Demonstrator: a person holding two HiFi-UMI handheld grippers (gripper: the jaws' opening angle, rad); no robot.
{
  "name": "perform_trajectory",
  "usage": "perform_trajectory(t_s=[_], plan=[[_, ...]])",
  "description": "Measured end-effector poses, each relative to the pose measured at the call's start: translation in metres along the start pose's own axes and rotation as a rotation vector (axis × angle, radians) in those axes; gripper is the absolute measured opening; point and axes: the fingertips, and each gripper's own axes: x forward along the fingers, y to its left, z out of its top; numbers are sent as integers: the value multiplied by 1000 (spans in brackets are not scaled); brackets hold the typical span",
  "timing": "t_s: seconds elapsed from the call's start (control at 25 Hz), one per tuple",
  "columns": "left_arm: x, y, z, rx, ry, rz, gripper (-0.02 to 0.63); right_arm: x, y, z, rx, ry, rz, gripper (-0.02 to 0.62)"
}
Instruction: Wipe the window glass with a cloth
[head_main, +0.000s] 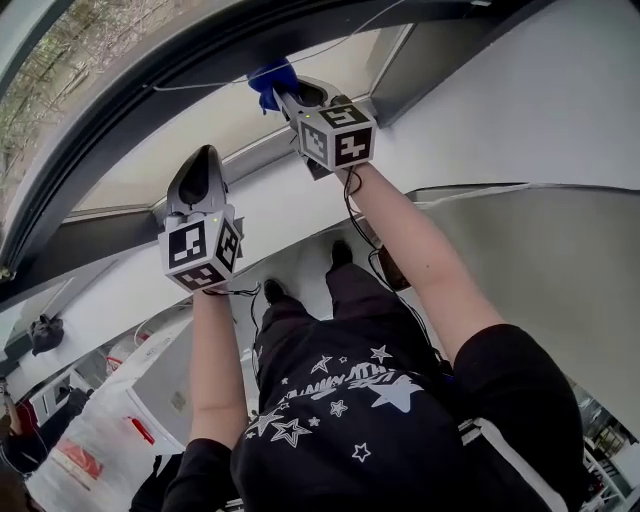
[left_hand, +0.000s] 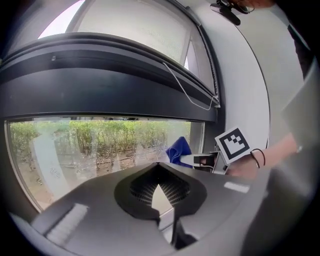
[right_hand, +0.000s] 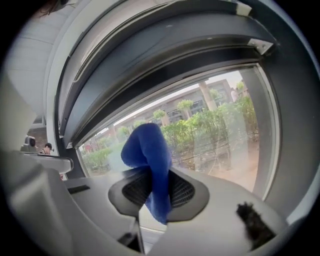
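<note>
At the window's right-hand end: one blue cloth (right_hand: 150, 165), pinched between the jaws of the right tool (right_hand: 152, 187), with its free end standing up above the jaws and a short tail hanging below them. Cloth is held up against the window glass (right_hand: 215, 130); contact with the pane cannot be confirmed.

Tools counted: two. Left tool (left_hand: 159, 192): jaws closed at the tips, nothing between them, pointed at the same pane. It sits well apart from the right tool, lower and to its left in the head view.

Edges: one dark frame (left_hand: 110, 90) runs along the top of the glass, and an upright dark post borders it just beside the cloth. One thin cord (left_hand: 190, 90) loops under the top frame. One white wall (left_hand: 245, 90) lies beyond the post.

Open room: from the left gripper view, bare glass stretches leftward from the cloth with nothing in front of it.
</note>
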Motion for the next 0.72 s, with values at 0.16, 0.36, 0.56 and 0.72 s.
perform_trajectory(t_s=[0.16, 0.36, 0.56, 0.72], plan=[[24, -35, 6, 4, -2, -18, 9, -23, -51, 6, 13, -5, -57, 74], [49, -82, 12, 35, -6, -73, 9, -50, -108, 12, 55, -32, -122, 74], [63, -120, 22, 42, -12, -123, 9, -76, -152, 18, 99, -50, -204, 74], [68, -139, 28, 57, -13, -148, 9, -91, -177, 26, 140, -92, -281, 74]])
